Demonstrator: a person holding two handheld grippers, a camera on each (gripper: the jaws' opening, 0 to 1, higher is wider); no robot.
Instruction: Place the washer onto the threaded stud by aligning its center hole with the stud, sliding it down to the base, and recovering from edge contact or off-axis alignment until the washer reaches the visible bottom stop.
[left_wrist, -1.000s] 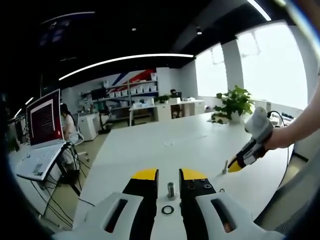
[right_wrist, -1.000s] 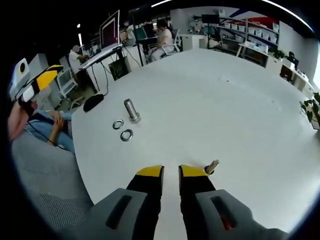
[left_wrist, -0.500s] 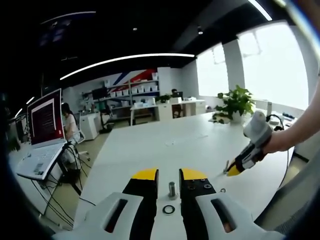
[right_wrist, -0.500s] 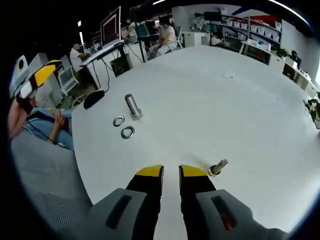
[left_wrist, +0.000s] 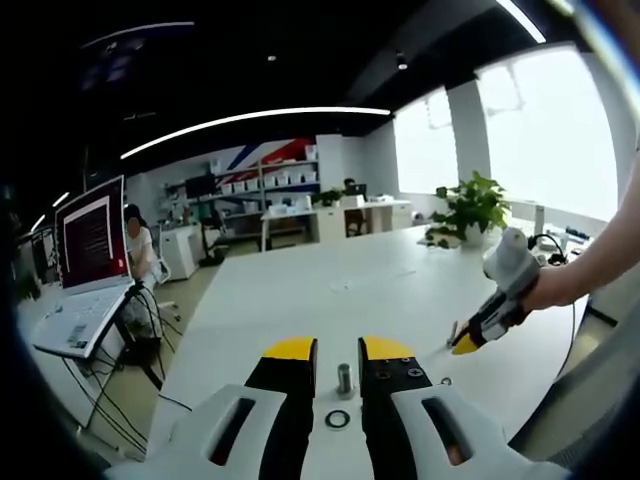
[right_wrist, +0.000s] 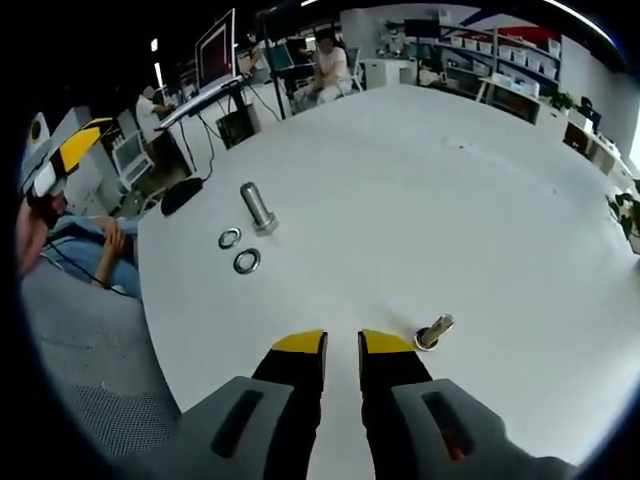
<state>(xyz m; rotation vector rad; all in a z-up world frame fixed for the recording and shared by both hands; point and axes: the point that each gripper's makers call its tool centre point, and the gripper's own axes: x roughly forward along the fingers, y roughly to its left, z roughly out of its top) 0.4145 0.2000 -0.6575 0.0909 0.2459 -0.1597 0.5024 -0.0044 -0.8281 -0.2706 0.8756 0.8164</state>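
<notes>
Your left gripper (left_wrist: 337, 352) hovers low at the bottom centre, jaws a little apart around nothing. The upright stud (left_wrist: 344, 378) shows in the gap, one washer (left_wrist: 337, 418) flat in front of it.

Your right gripper (right_wrist: 341, 347) is likewise parted and empty, with a small stud (right_wrist: 434, 331) just right of its tip. Two washers (right_wrist: 239, 250) lie beside the larger stud (right_wrist: 256, 207), upper left.

Risks: thin smooth metal rings lie flat on the slick white table (right_wrist: 480, 200); your jaws may skate over the rim. Tilted, the hole could catch the threads.
</notes>
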